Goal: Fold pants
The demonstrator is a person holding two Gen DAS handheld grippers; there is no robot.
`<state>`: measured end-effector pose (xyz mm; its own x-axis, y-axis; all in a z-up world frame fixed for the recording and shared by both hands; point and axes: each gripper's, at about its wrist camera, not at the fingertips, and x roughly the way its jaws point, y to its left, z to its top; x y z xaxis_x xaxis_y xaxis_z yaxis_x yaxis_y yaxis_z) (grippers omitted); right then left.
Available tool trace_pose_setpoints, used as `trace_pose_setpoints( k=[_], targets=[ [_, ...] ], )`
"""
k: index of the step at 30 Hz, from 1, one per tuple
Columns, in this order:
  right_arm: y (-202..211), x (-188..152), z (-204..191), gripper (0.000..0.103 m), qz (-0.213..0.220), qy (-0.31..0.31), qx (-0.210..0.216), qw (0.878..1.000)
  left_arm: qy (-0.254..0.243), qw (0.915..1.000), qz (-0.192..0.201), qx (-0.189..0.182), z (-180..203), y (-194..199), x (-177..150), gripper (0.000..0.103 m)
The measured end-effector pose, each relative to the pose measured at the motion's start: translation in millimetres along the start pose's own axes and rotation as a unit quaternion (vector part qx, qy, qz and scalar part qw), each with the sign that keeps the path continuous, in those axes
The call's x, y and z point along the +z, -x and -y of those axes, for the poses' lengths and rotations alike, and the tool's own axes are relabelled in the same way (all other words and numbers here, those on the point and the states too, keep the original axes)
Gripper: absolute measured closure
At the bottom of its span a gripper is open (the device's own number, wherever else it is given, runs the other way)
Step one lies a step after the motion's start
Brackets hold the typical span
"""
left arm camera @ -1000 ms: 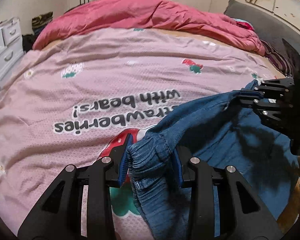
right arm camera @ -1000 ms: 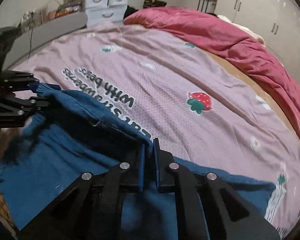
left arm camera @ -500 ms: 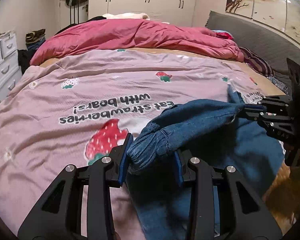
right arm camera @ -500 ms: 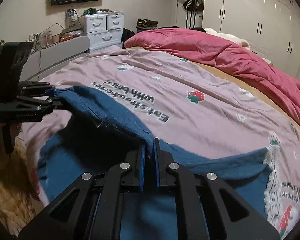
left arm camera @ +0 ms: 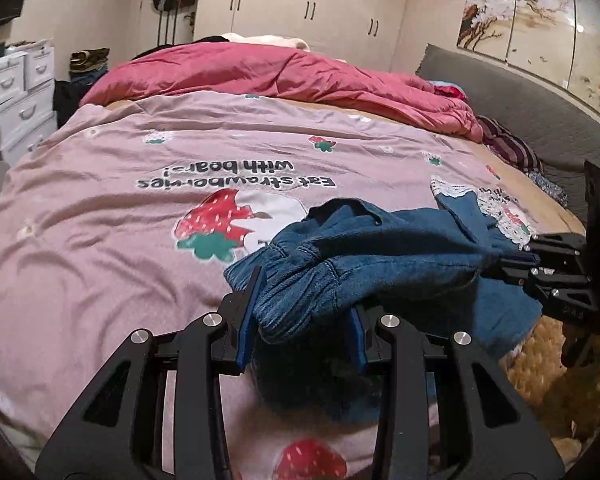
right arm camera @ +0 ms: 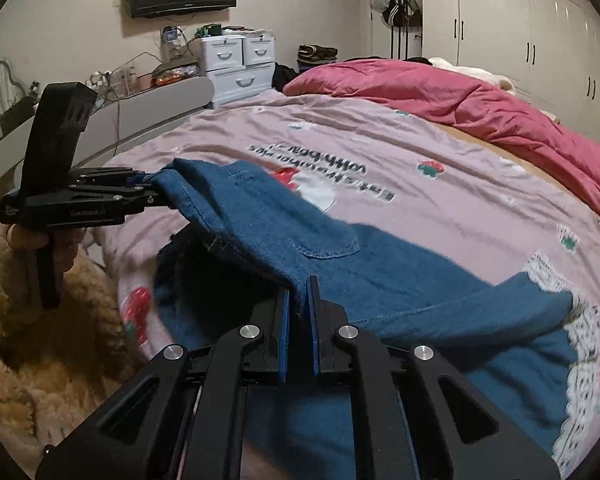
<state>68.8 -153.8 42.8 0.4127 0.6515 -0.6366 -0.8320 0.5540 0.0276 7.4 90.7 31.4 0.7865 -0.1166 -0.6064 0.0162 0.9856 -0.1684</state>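
Observation:
Blue denim pants (left arm camera: 384, 252) hang between my two grippers above a pink strawberry-print bedspread (left arm camera: 140, 208). My left gripper (left arm camera: 304, 312) is shut on a bunched wad of the waistband. My right gripper (right arm camera: 299, 312) is shut on the other waistband edge; it also shows at the right of the left wrist view (left arm camera: 512, 264). In the right wrist view the pants (right arm camera: 300, 232) stretch from the left gripper (right arm camera: 148, 190) to mine, back pocket up, with the legs trailing right across the bed. The cloth below is in shadow.
A crumpled red duvet (left arm camera: 284, 76) lies across the far side of the bed. White drawers (right arm camera: 240, 68) and a grey footboard (right arm camera: 140, 116) stand beyond the bed. A tan fuzzy rug (right arm camera: 28, 340) covers the floor by the near bed edge. Grey headboard (left arm camera: 520, 104) at right.
Both grippers have risen and pulled back toward the near bed edge, lifting the waistband off the bedspread. More of the bed and room shows. The grips have not changed.

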Motion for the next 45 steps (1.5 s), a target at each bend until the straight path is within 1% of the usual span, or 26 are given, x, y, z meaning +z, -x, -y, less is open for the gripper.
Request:
trace_pose_setpoints(
  k=[3, 5, 8, 12, 14, 16, 17, 19, 22, 24, 27, 30, 32, 34, 35, 37, 38, 40, 41, 45],
  targets=[
    [5.1, -8.9, -7.8, 0.095, 0.000, -0.001, 0.008, 1.000, 0.020, 0.9998, -0.002, -0.003, -1.2, 4.3, -12.6, 0.073],
    [3.9, -14.5, -9.2, 0.095, -0.007, -0.009, 0.012, 1.000, 0.015, 0.9998, -0.012, 0.009, 0.6, 3.0, -20.8, 0.070],
    [-1.9, -25.5, -13.0, 0.095, -0.021, -0.011, 0.008, 1.000, 0.010, 0.9995, -0.025, 0.015, 3.4, -0.4, -26.1, 0.069],
    [-14.7, -39.9, -16.2, 0.095, -0.039, -0.026, 0.017, 0.999, 0.004, 0.9992, -0.036, 0.019, 3.6, -2.9, -28.8, 0.069],
    [-18.6, -44.2, -19.3, 0.095, -0.046, -0.024, 0.011, 0.999, 0.004, 0.9982, -0.053, 0.028, 2.2, -8.4, -32.0, 0.062],
    [-20.8, -48.8, -22.1, 0.095, -0.050, -0.025, 0.008, 0.998, 0.009, 0.9975, -0.063, 0.031, 0.0, -10.3, -34.7, 0.060],
    [-20.6, -50.8, -22.7, 0.094, -0.050, -0.026, 0.008, 0.998, 0.016, 0.9974, -0.062, 0.033, -1.1, -8.6, -35.3, 0.054],
    [-19.7, -53.7, -23.6, 0.094, -0.050, -0.025, 0.008, 0.998, 0.030, 0.9974, -0.060, 0.029, -3.0, -2.3, -36.7, 0.050],
    [-21.6, -56.3, -23.3, 0.092, -0.053, -0.028, 0.013, 0.998, 0.072, 0.9955, -0.059, 0.016, -9.6, 13.9, -40.5, 0.049],
    [-22.0, -57.4, -27.3, 0.092, -0.054, -0.017, 0.012, 0.998, 0.088, 0.9943, -0.057, 0.015, -11.4, 24.4, -40.5, 0.049],
    [-22.3, -58.8, -29.9, 0.092, -0.056, -0.009, 0.013, 0.998, 0.083, 0.9958, -0.029, 0.027, -2.9, 48.5, -30.3, 0.049],
    [-24.3, -61.8, -28.5, 0.092, -0.059, -0.016, 0.015, 0.998, 0.065, 0.9978, 0.007, 0.016, 12.4, 62.9, -9.9, 0.049],
    [-24.9, -64.4, -27.9, 0.092, -0.059, -0.022, 0.015, 0.998, 0.054, 0.9985, 0.001, 0.009, 20.2, 53.9, -1.6, 0.049],
    [-22.8, -64.9, -29.8, 0.092, -0.057, -0.022, 0.012, 0.998, 0.047, 0.9986, -0.021, -0.011, 30.2, 34.4, 1.8, 0.049],
    [-20.4, -65.1, -31.7, 0.090, -0.055, -0.021, 0.011, 0.998, 0.043, 0.9985, -0.031, -0.013, 34.5, 24.5, 0.8, 0.049],
    [-15.9, -65.8, -34.1, 0.089, -0.050, -0.019, 0.009, 0.999, 0.028, 0.9981, -0.056, 0.003, 40.5, 6.4, -7.9, 0.049],
    [-14.4, -66.8, -34.3, 0.089, -0.051, -0.020, 0.009, 0.998, 0.023, 0.9967, -0.076, 0.017, 40.9, -6.1, -15.7, 0.049],
    [-12.4, -69.9, -32.8, 0.089, -0.054, -0.025, 0.011, 0.998, 0.025, 0.9941, -0.100, 0.034, 36.6, -20.4, -30.0, 0.049],
    [-11.5, -71.1, -31.8, 0.088, -0.057, -0.028, 0.014, 0.998, 0.027, 0.9934, -0.105, 0.036, 33.1, -25.0, -35.0, 0.049],
    [-4.2, -69.6, -32.0, 0.086, -0.061, -0.035, 0.023, 0.997, 0.019, 0.9941, -0.099, 0.040, 31.6, -23.3, -39.8, 0.049]
  ],
)
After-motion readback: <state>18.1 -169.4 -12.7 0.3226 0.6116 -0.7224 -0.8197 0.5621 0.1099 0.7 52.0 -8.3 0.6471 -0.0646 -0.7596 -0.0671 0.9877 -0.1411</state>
